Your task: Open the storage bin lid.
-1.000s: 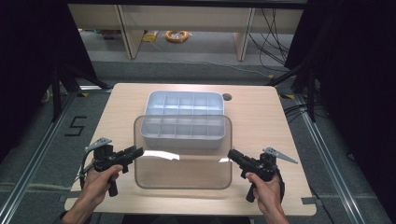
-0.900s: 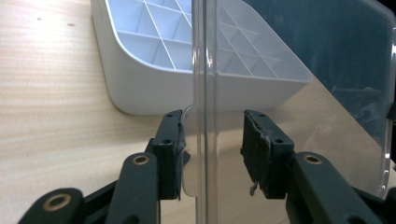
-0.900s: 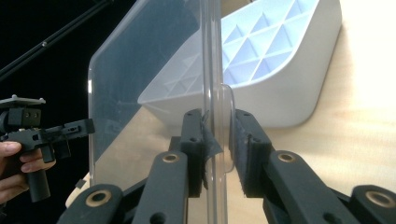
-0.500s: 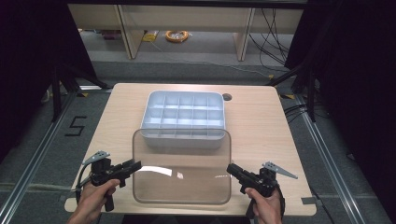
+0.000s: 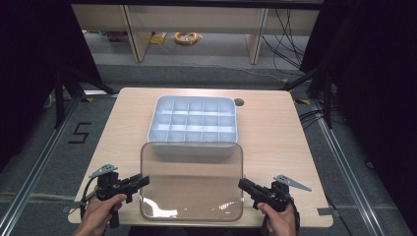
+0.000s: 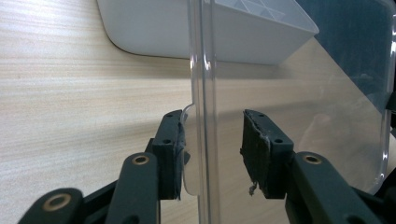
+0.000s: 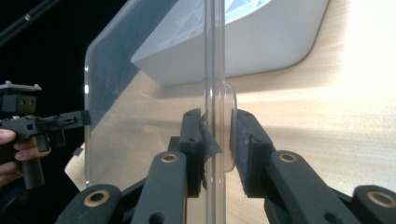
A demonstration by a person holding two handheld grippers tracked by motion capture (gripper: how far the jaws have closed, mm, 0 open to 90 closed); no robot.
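One clear plastic lid [image 5: 192, 182] is held between the two grippers above the near half of the surface [image 5: 275, 132]. Its far edge lies just at the near wall of the white compartment tray [image 5: 193, 123], which stands at the middle of the surface with its cells open to view.

Left gripper [image 5: 142, 181] meets the lid at its left edge. In the left gripper view the lid [image 6: 299, 93] stands edge-on between the jaws; the left pad bears on a small tab of the rim, while a gap shows between the rim and the right pad. The jaws are drawn in on the lid edge, though full contact on both sides cannot be confirmed.

Right gripper [image 5: 244, 184] meets the lid at its right edge. In the right gripper view the lid [image 7: 140, 93] again stands edge-on, with the jaws pinching the rim and its tab from both sides. The tray [image 7: 261, 42] sits just beyond, and the left gripper [image 7: 79, 119] appears at the lid's far edge.

Both hands [image 5: 101, 214] enter from the near side of the surface.
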